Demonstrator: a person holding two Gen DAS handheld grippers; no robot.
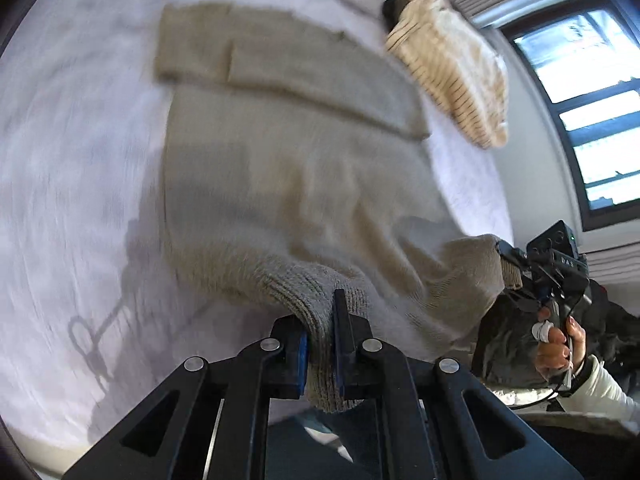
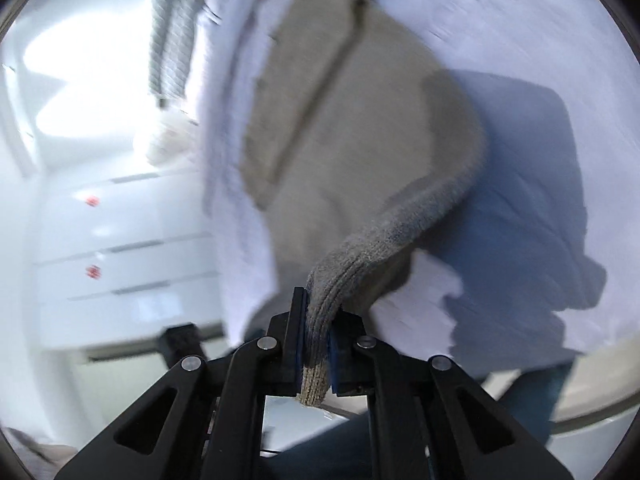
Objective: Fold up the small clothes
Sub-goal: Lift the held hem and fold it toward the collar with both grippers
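Note:
A beige knit sweater point(image 1: 280, 176) lies on a white sheet point(image 1: 72, 160), its sleeves folded across the far part. My left gripper point(image 1: 320, 344) is shut on the ribbed hem at one near corner, lifted off the sheet. My right gripper point(image 2: 316, 340) is shut on the ribbed hem at the other corner of the sweater point(image 2: 352, 128). The right gripper also shows in the left wrist view point(image 1: 516, 268), held by a hand at the sweater's right corner. Both views are motion-blurred.
A striped cream garment point(image 1: 452, 68) lies at the far right of the sheet. A window point(image 1: 592, 100) is on the right. White drawers point(image 2: 120, 240) stand left of the sheet point(image 2: 520, 40) in the right wrist view. A grey knit item point(image 2: 168, 40) lies at its far edge.

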